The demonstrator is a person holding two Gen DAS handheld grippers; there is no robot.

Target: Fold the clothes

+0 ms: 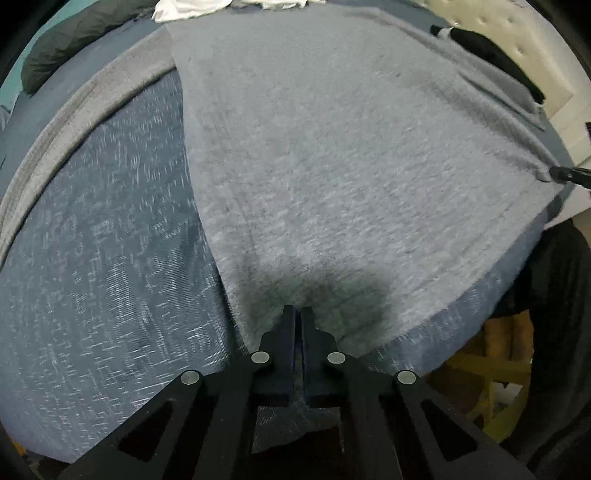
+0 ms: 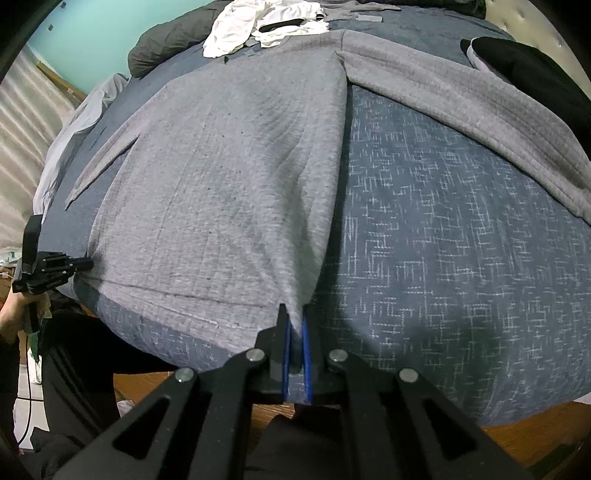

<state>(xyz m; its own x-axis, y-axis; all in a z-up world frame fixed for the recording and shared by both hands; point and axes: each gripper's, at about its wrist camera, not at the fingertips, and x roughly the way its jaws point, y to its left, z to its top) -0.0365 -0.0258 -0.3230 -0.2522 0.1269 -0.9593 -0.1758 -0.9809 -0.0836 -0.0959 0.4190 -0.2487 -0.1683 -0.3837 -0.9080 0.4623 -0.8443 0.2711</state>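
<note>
- Left wrist view: one grey sweater (image 1: 332,166) lay spread flat on the bed (image 1: 103,258), which had a blue patterned cover. The left tool (image 1: 298,314) pointed down at the sweater's near hem with its two fingers pressed together; whether any cloth was pinched between them could not be told.
- At the right edge of this view, the tip of the right tool (image 1: 565,173) met the sweater's far corner.
- One sleeve curved along the left side. One white garment (image 1: 207,7) and one black garment (image 1: 491,55) lay beyond the sweater.
- Right wrist view: the same sweater (image 2: 221,166) lay on the bed (image 2: 461,258). The right tool (image 2: 295,321) was closed on a hem corner, the cloth drawn up into a ridge between its blue pads (image 2: 306,343).
- Only this view showed a hand (image 2: 14,306) holding the left tool (image 2: 85,264) at the sweater's other hem corner, one dark pillow (image 2: 166,40), and the wooden floor (image 2: 535,439).
</note>
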